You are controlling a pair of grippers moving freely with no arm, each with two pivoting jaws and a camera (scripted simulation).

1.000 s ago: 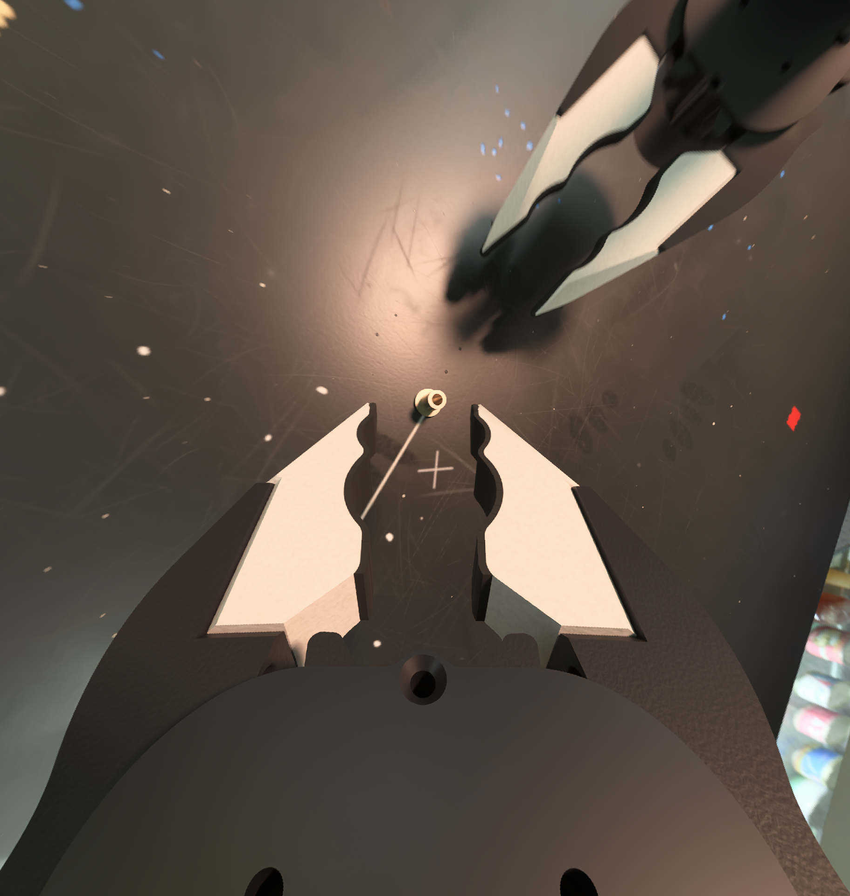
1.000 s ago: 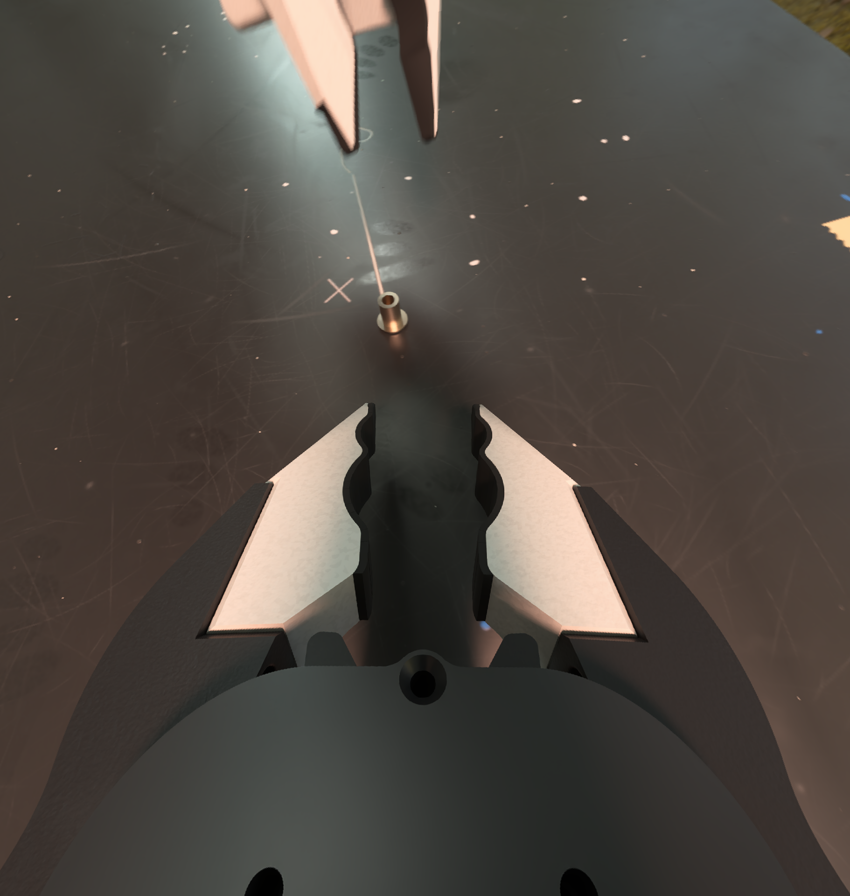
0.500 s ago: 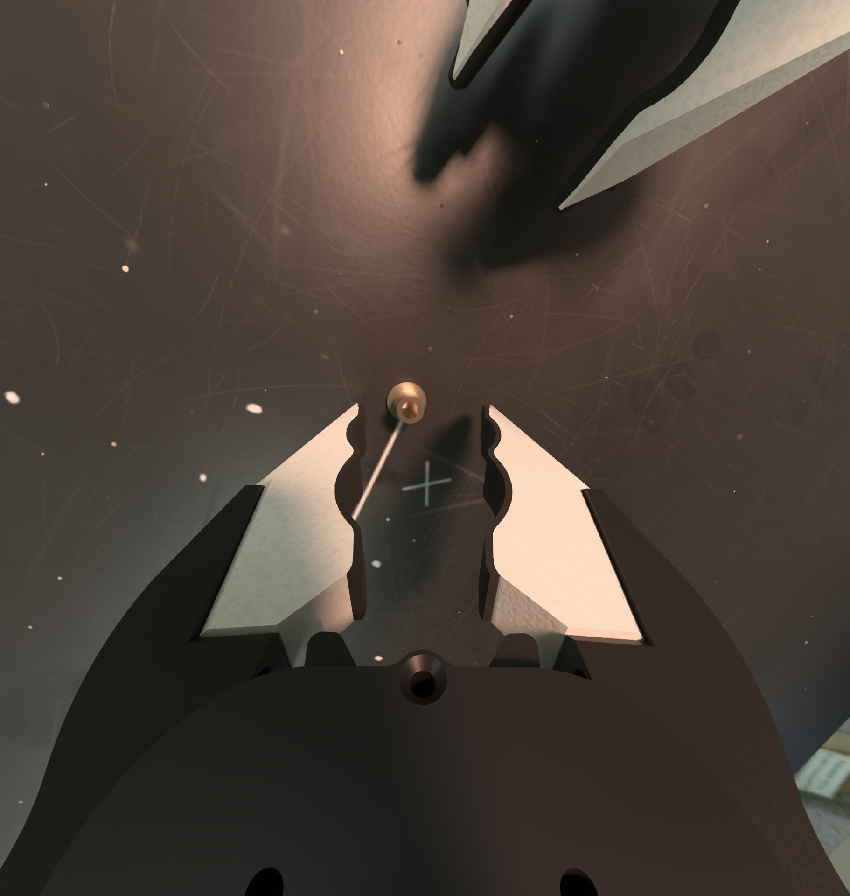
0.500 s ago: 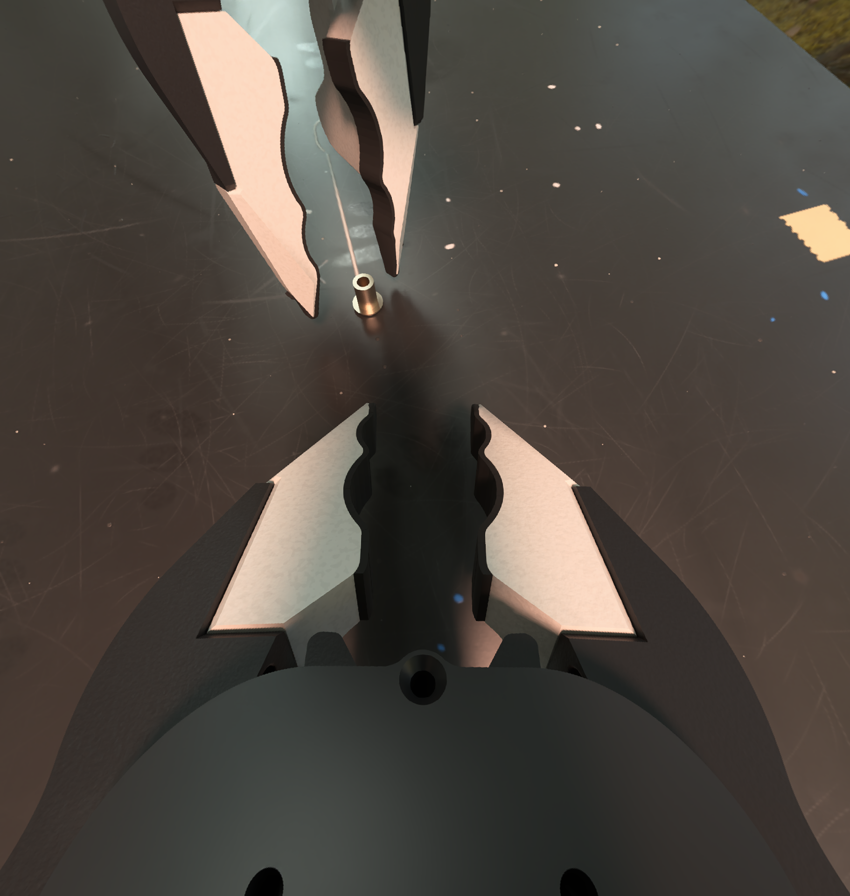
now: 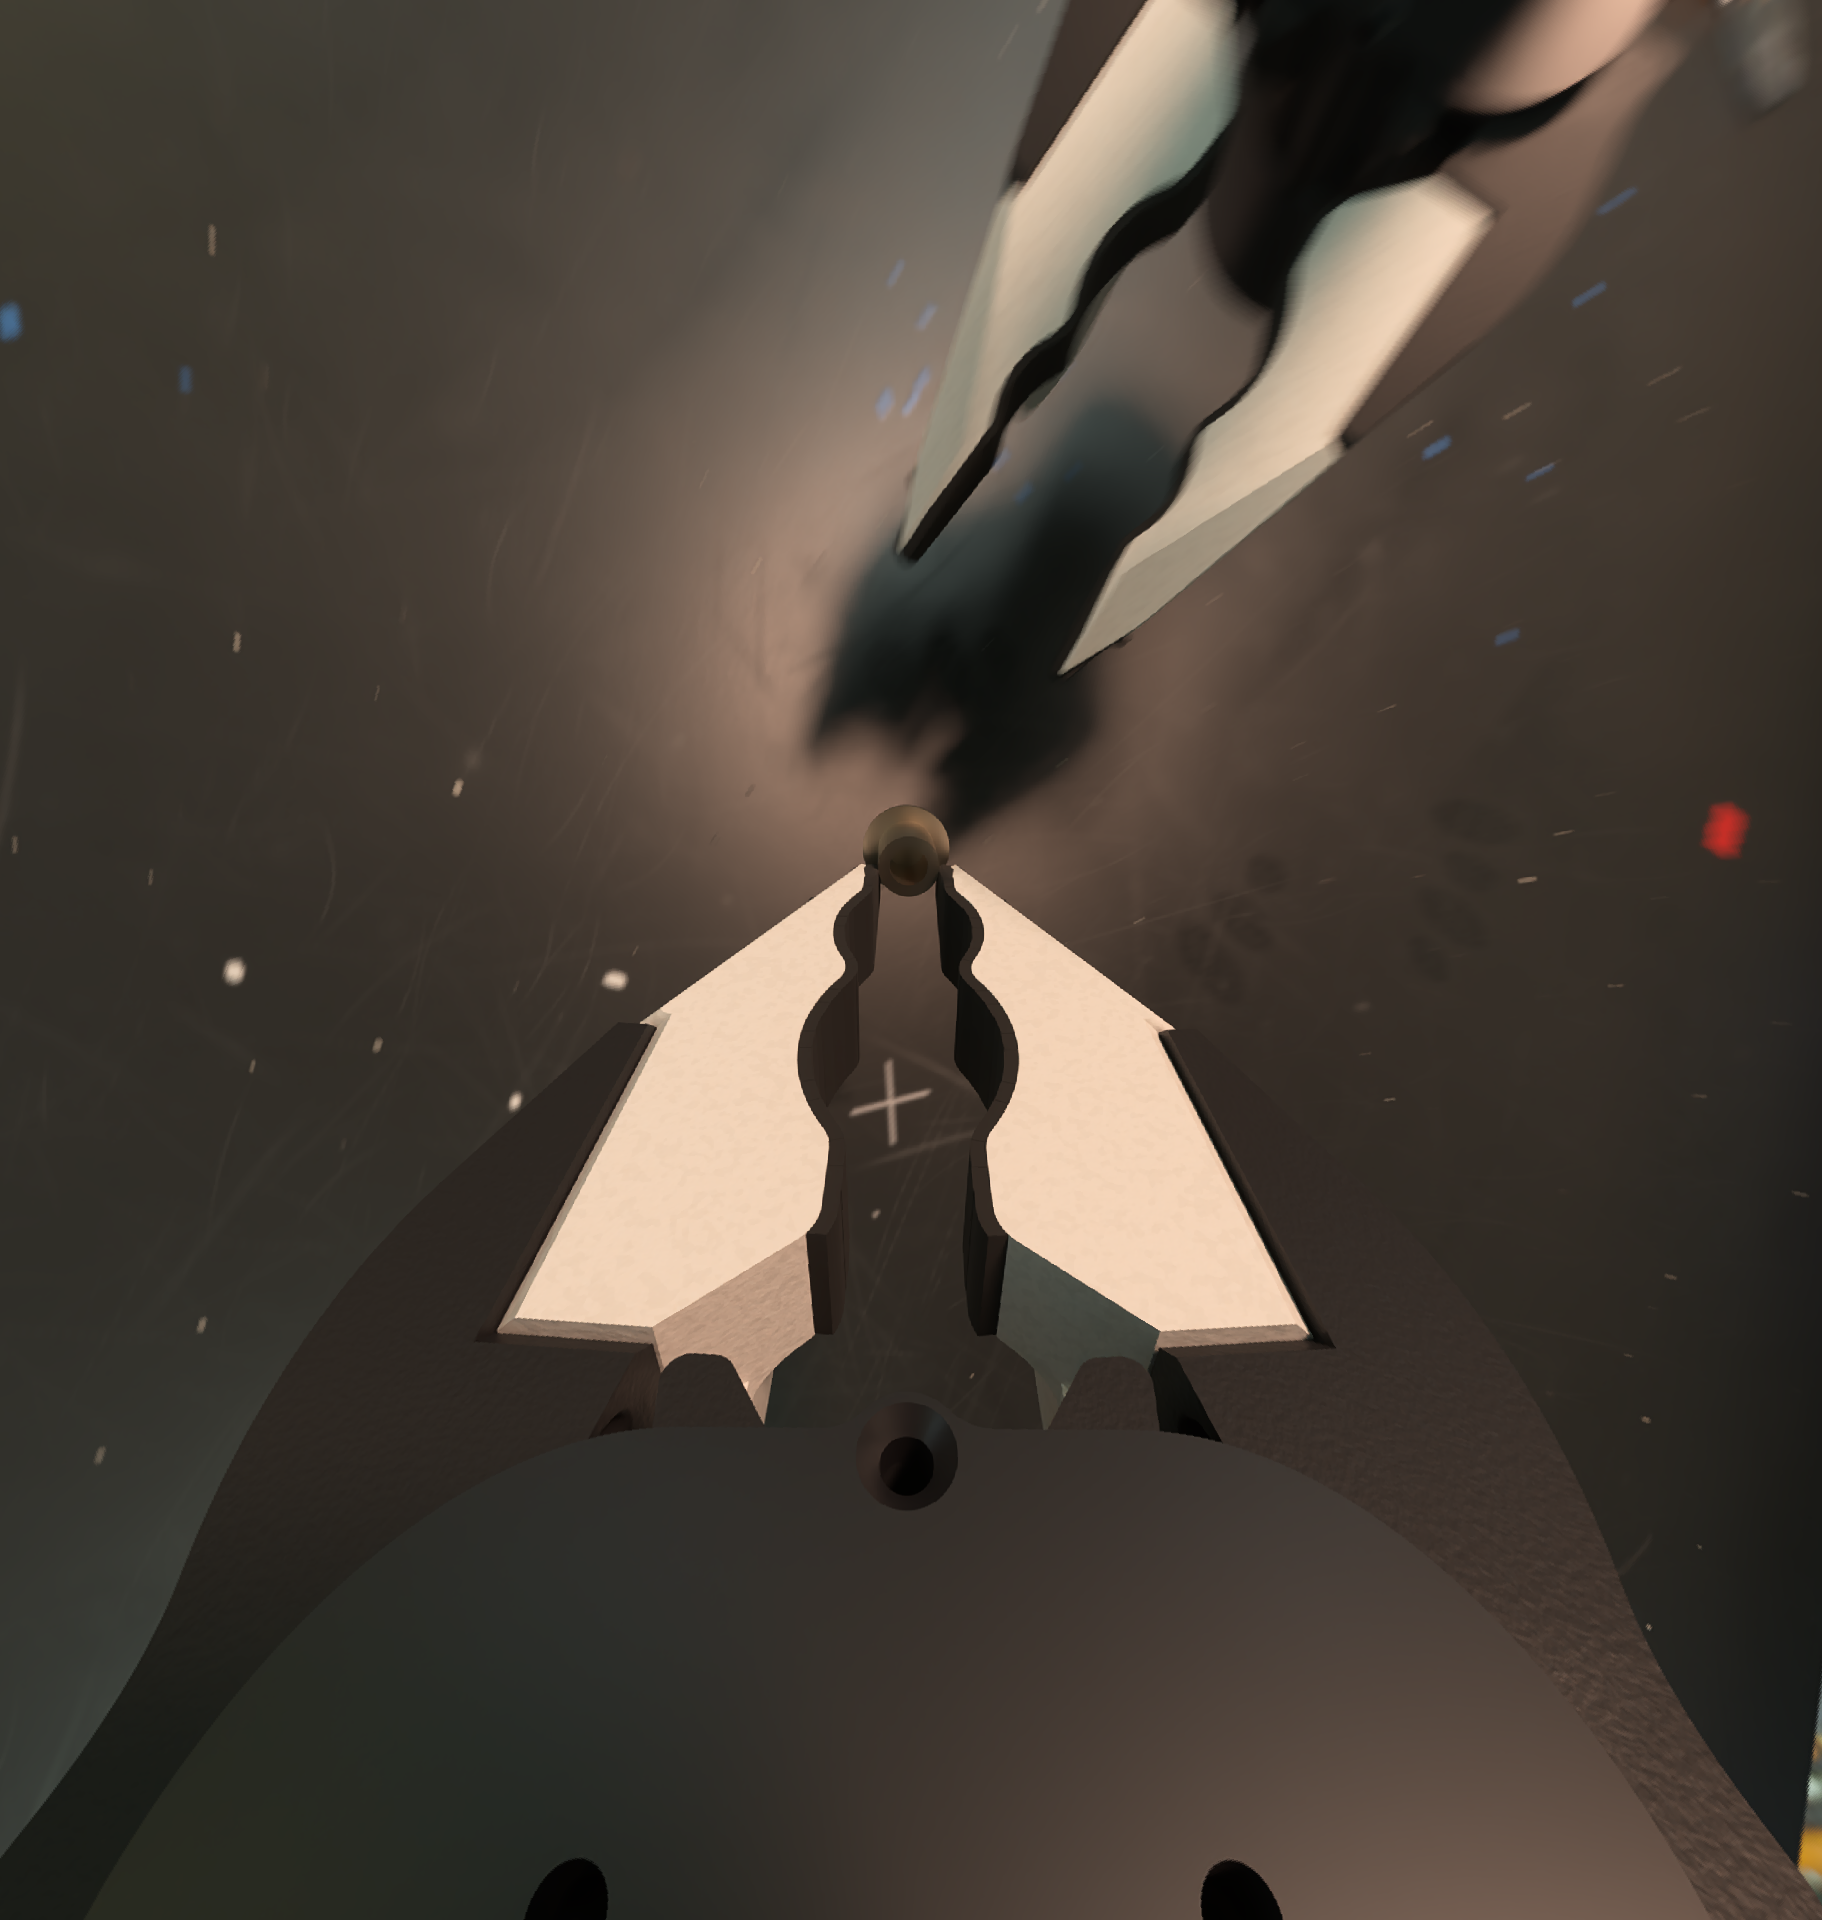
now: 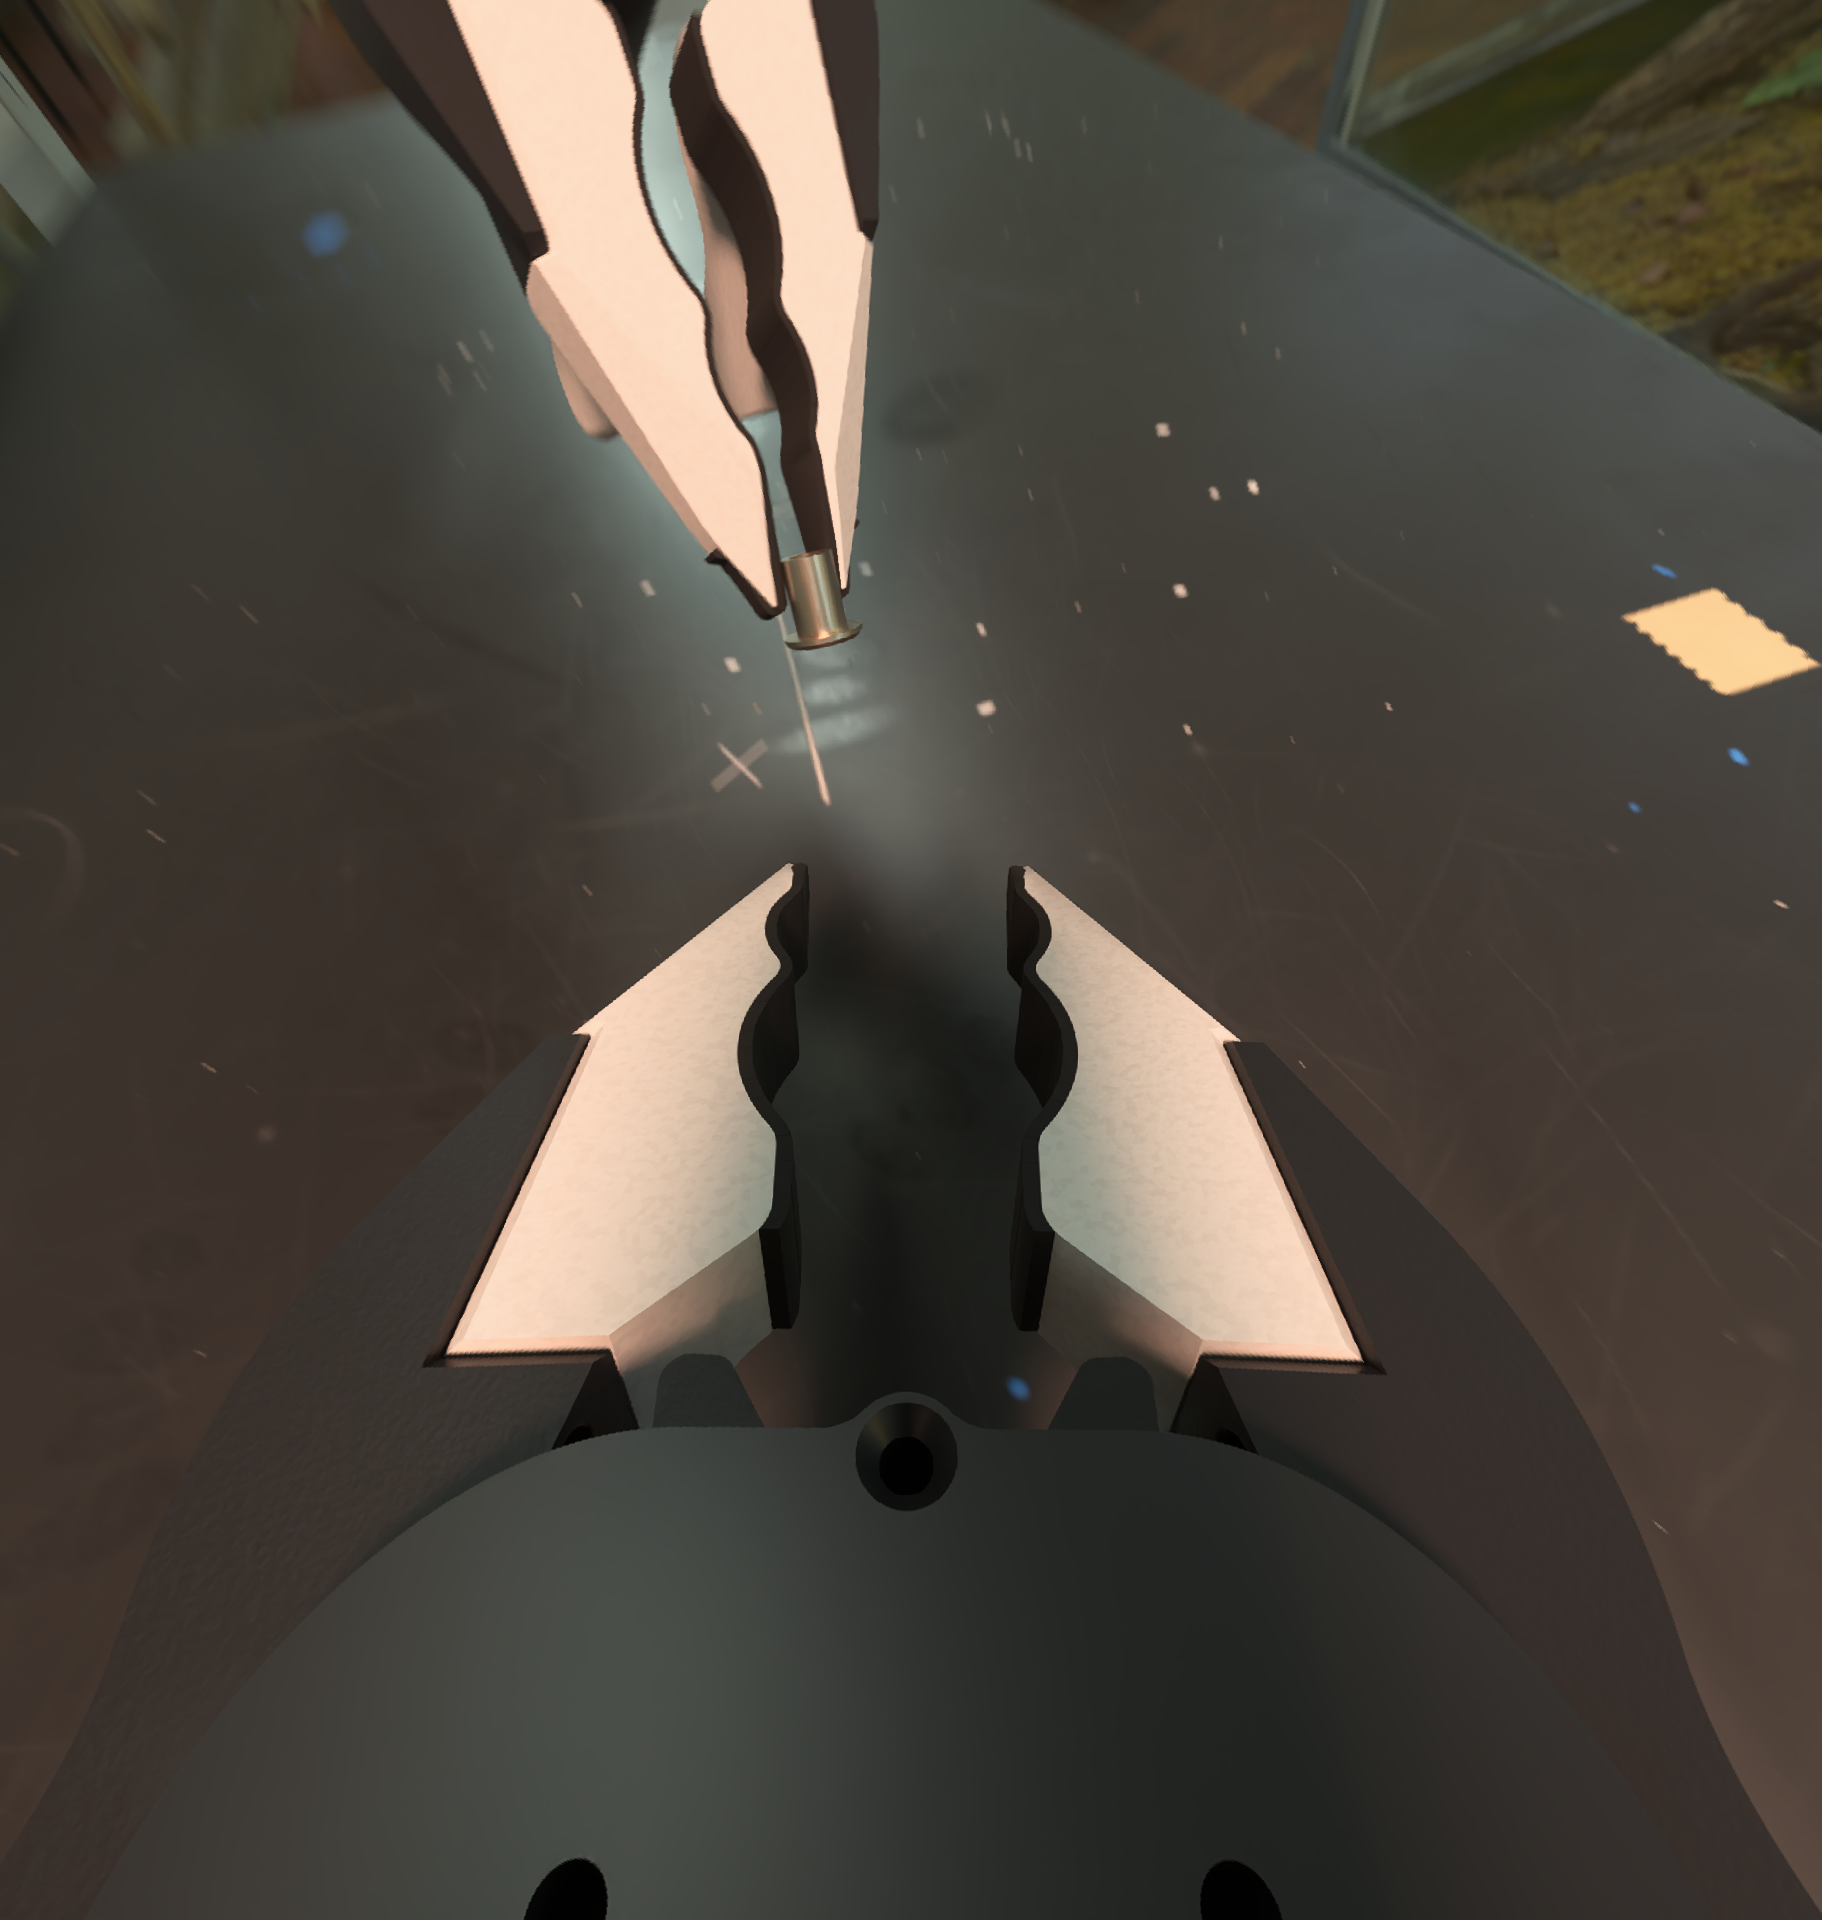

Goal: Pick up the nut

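Desk: a dark, scratched top point(image 6: 1406, 935) speckled with pale flecks, with a chalk-like cross point(image 6: 738, 767) and a thin pale line marked on it; a tan patch with wavy edges point(image 6: 1719, 641) lies off to one side and a small red mark point(image 5: 1726, 829) shows in the left wrist view. Past the far edge there is mossy ground behind glass.

Nut: a small brass-coloured sleeve with a flange point(image 6: 818, 615), held upright, flange downward. It looks clear of the desk, hanging above the pale line, though how high I cannot say.

Left tongs: point(image 5: 905, 883) closed almost fully, only the very tips pinching the nut point(image 5: 905, 854). The grip sits on the plain barrel above the flange, probably because the flange gives a stop that keeps the part from sliding down and out.

Right tongs: point(image 6: 907, 883) spread apart and holding nothing, low over the desk and pointed at the nut but well short of it. My guess is it waits out of the way so the two sets of tips do not clash over such a small piece.

Stage: the pick looks made; what remains, as I judge it, is a steady lift.

Risk: the hold is at the extreme tips on a smooth round body, so a jolt or a slight easing could let it twist or drop.
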